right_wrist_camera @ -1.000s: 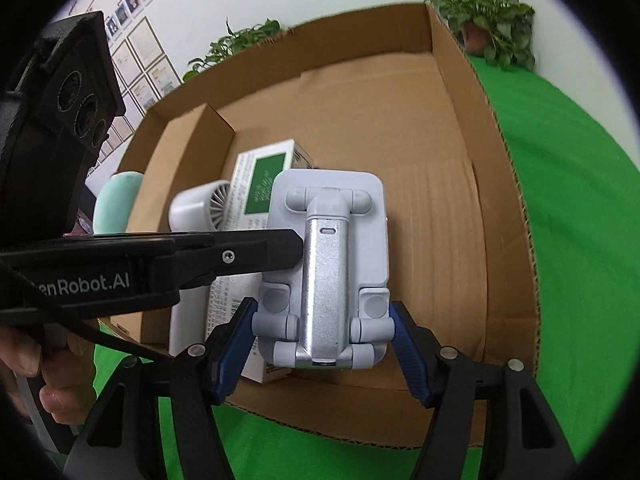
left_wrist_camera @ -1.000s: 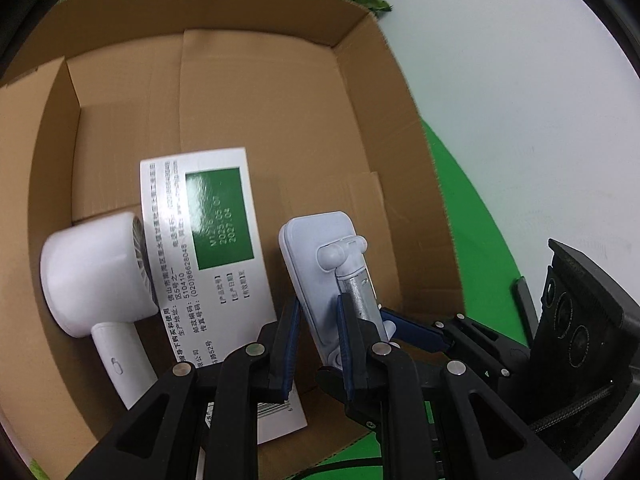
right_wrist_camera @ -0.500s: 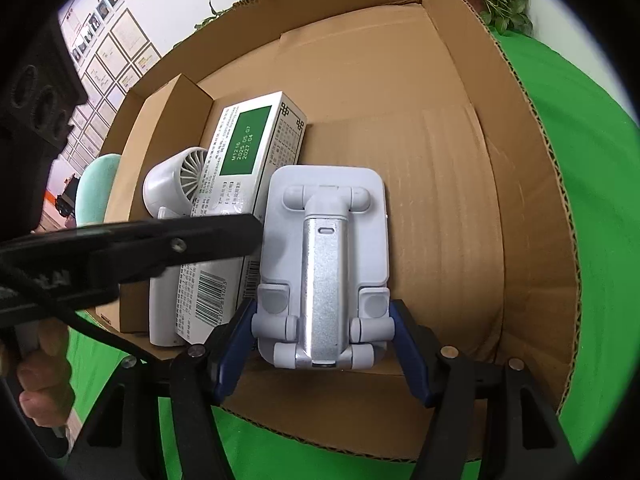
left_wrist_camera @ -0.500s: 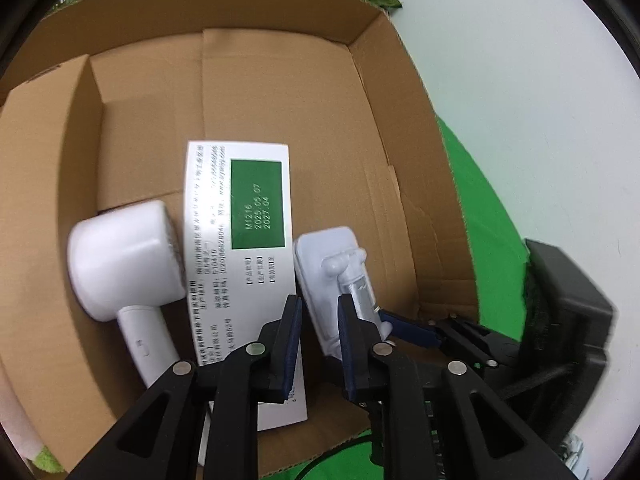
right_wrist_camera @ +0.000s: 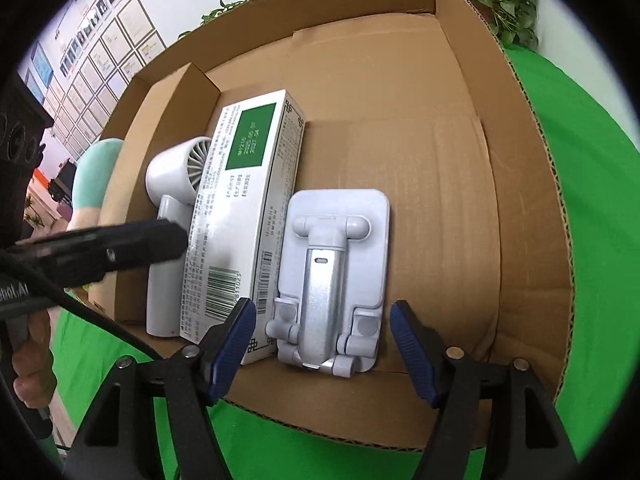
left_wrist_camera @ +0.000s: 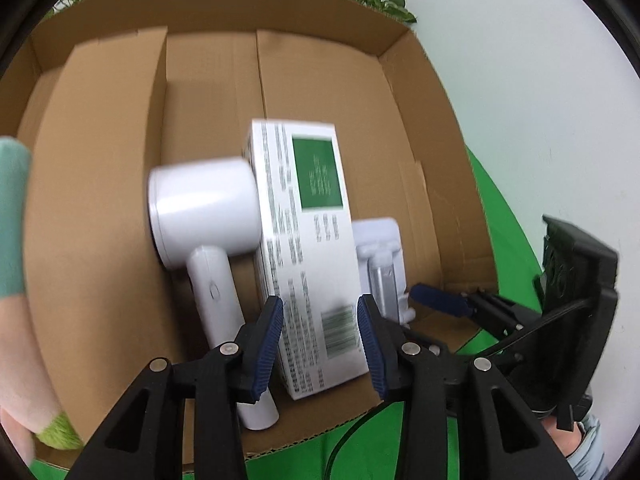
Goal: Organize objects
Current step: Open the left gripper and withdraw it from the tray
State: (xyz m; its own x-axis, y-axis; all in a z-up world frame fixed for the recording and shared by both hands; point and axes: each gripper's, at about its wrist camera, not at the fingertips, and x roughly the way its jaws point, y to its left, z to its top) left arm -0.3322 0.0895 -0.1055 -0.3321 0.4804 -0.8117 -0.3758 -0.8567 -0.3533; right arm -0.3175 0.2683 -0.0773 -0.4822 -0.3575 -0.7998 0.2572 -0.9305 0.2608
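Cardboard box (right_wrist_camera: 460,128) on green desk (right_wrist_camera: 592,200) holds white fan (left_wrist_camera: 208,208), white carton (right_wrist_camera: 240,220) and phone stand (right_wrist_camera: 332,272) side by side. Left tool (left_wrist_camera: 320,332) has just been opening, jaws empty, straddling the carton's near end. Right tool (right_wrist_camera: 324,344) open around the stand's base, pads clear.

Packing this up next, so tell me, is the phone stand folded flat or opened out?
Folded flat. The phone stand lies in the cardboard box, its metal arm flush against the plate, beside the white carton.

Cardboard box (left_wrist_camera: 424,128), hair dryer (left_wrist_camera: 208,216), white carton (left_wrist_camera: 312,256)
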